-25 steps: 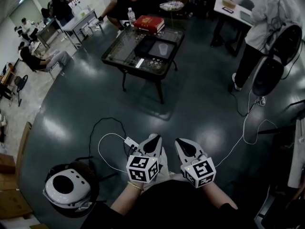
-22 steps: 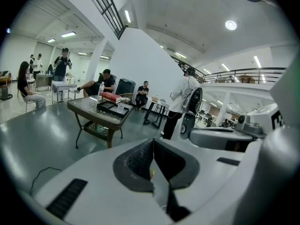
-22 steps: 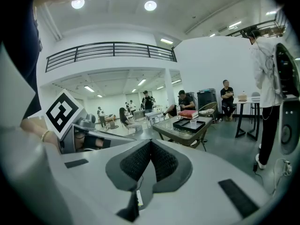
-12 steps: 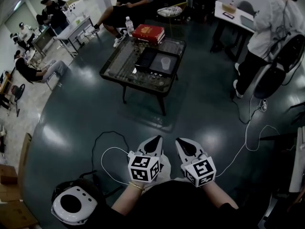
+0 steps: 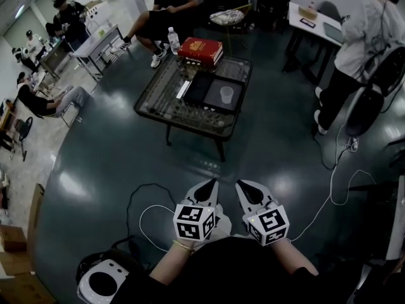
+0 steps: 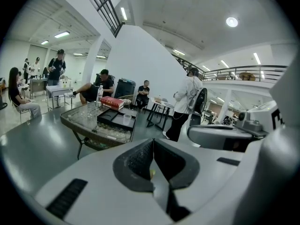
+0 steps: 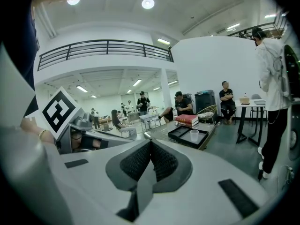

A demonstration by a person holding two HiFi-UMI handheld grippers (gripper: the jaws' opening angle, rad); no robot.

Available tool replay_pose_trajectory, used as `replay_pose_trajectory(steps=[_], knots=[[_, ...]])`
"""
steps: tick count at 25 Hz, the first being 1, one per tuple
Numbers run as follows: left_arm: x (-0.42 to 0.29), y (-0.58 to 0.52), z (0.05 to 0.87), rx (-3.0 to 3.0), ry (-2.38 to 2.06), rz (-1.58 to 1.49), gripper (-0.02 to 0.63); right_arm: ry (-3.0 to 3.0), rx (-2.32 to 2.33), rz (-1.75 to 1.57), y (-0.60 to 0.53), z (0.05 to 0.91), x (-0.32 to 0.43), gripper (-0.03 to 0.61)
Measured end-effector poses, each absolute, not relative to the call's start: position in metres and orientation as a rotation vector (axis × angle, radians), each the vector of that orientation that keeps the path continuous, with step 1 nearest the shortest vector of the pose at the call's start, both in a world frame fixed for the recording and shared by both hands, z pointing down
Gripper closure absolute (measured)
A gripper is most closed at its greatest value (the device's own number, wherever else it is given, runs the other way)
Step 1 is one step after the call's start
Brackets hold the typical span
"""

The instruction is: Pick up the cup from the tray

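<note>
A clear plastic cup (image 5: 226,94) stands in the right part of a black tray (image 5: 209,87) on a low glass-topped table (image 5: 166,106) across the floor. The cup (image 6: 127,119) also shows in the left gripper view and, small, the cup (image 7: 194,135) in the right gripper view. Both grippers are held close to the person's body, far short of the table. My left gripper (image 5: 207,185) is shut with nothing in it. My right gripper (image 5: 243,187) is shut and empty too, its jaws meeting at the tip.
Red books (image 5: 200,49) and a water bottle (image 5: 173,40) stand at the table's far end. A person in white (image 5: 366,27) stands at right by a black fan (image 5: 365,111). Cables (image 5: 149,217) lie on the floor near my feet. A white-topped round device (image 5: 104,282) sits at lower left.
The view has moved forward: the table with the tray has come nearer and the round device has slid down to the bottom edge. Both grippers stay shut side by side.
</note>
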State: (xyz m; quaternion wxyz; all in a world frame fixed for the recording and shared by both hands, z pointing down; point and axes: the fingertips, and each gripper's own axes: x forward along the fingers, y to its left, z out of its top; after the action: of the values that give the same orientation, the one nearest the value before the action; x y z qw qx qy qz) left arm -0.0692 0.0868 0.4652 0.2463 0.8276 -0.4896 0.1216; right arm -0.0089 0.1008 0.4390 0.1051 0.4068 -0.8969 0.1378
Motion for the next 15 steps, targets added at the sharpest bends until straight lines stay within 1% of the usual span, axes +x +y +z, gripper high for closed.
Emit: replay_pose_trajectory(steps=[15], knots=[[-0.105, -0.004, 0.472, 2.267, -1.301, 0.367, 0.601, -2.618, 1.235, 0.415, 0.01, 0.442, -0.046, 0.568]])
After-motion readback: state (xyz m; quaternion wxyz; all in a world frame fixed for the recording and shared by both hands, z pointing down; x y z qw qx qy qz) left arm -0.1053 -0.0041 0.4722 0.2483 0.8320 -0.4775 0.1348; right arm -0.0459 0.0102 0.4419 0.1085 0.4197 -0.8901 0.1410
